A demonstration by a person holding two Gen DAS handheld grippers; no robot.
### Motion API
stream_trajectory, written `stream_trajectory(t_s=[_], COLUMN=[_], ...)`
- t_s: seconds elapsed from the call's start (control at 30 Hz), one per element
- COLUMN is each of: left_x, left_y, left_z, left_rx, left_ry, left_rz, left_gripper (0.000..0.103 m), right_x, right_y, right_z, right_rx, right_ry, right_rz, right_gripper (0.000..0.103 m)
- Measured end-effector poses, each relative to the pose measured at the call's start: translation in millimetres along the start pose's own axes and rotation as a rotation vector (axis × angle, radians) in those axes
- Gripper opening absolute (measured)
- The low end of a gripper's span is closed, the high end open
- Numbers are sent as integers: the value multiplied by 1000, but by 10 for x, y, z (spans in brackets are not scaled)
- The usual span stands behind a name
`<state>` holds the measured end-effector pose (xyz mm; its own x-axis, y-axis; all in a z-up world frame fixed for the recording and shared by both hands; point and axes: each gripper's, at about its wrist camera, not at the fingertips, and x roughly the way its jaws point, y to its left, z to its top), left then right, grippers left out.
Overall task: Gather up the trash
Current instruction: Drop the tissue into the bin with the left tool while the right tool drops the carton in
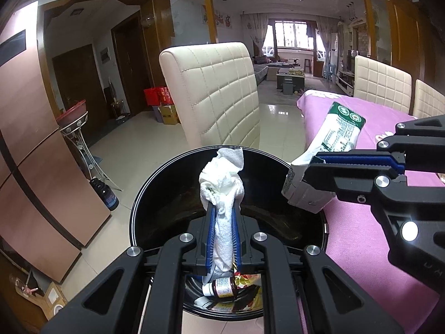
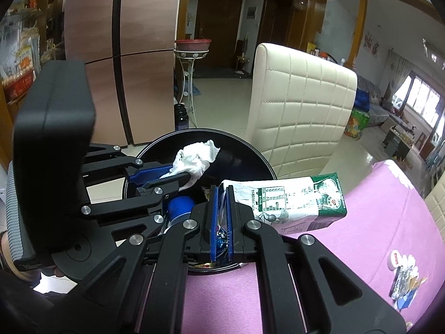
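Now we hold trash over the round black bin.
Our left gripper, frame centre, clamps a crumpled white tissue; our right gripper pinches a green-and-white milk carton.

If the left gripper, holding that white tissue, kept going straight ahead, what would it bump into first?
Probably the far inner wall of the black bin: the left gripper points down over its open mouth. Depth is hard to judge; the cream chair stands just behind.

The milk carton and the small bottle carry print too small to read
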<state>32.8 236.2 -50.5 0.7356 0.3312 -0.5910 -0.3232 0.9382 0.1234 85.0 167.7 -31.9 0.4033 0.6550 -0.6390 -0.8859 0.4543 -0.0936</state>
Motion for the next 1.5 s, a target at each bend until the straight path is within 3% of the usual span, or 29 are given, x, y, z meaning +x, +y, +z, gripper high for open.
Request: stream_trajectory(t_s=[0.57,0.73,0.77,0.83,0.87,0.9,1.5], left_x=[97,101,106,110,110,111,170], left_y=[91,129,134,139,145,156,9], left_z=[-14,-26,-28,-39,-42,-40,-6], left_rx=[-21,-29,-31,-34,-37,-40,-21], left_ry=[29,33,35,37,37,38,38], left_rz=[11,23,23,24,27,29,-16], left_gripper=[11,11,11,11,12,12,14], right_x=[76,125,126,99,45,-8,-279], right_y=[96,48,45,39,26,12,-318], right_z=[-56,-66,-66,-69,-76,-81,-336], right_rx=[-32,-8,-8,-8,-5,-7,72], right_ry=[47,71,70,52,14,-20,-40], right_rz=[-28,-30,-41,-68,-119,-136,-268], right_gripper=[11,18,24,62,86,92,96])
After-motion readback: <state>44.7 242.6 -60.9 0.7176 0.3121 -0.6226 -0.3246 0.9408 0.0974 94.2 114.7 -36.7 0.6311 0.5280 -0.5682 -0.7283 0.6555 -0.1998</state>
